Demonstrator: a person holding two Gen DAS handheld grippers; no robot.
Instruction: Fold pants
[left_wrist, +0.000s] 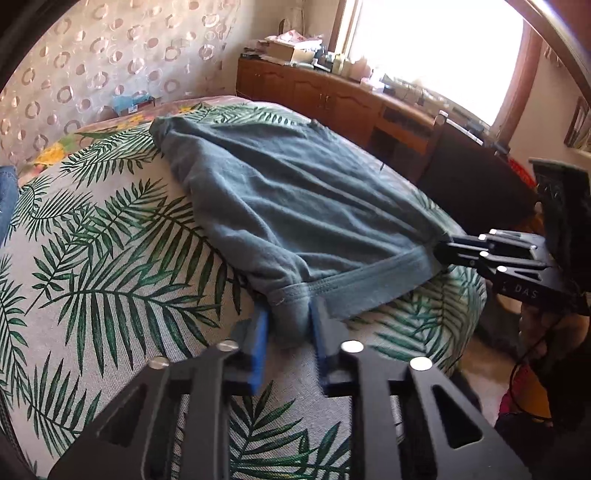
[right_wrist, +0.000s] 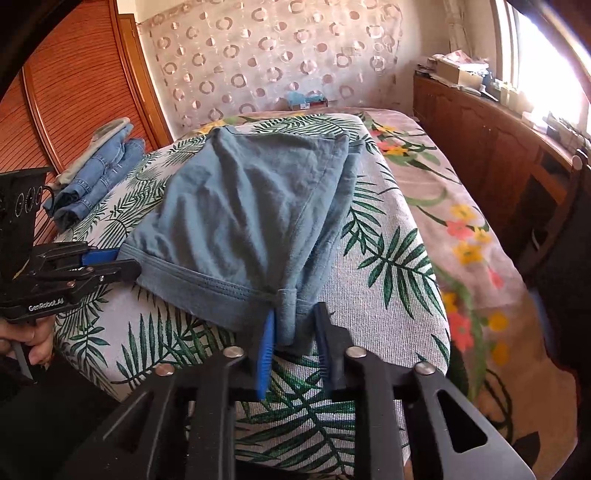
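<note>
Grey-blue pants (left_wrist: 288, 206) lie folded on a palm-leaf cloth (left_wrist: 110, 258) on the bed. My left gripper (left_wrist: 286, 321) is shut on the near left corner of the hem band. In the right wrist view the pants (right_wrist: 251, 206) spread away from me, and my right gripper (right_wrist: 295, 328) is shut on the near right corner of the same band. Each gripper shows in the other's view: the right gripper (left_wrist: 439, 251) at the band's right end, the left gripper (right_wrist: 125, 264) at its left end. The band is stretched between them, just above the cloth.
A stack of folded jeans (right_wrist: 99, 173) lies at the bed's far left. A wooden sideboard (left_wrist: 332, 96) with clutter runs under the window on the right. A floral bedspread (right_wrist: 461, 221) covers the bed's right side. A wooden wardrobe (right_wrist: 74, 92) stands on the left.
</note>
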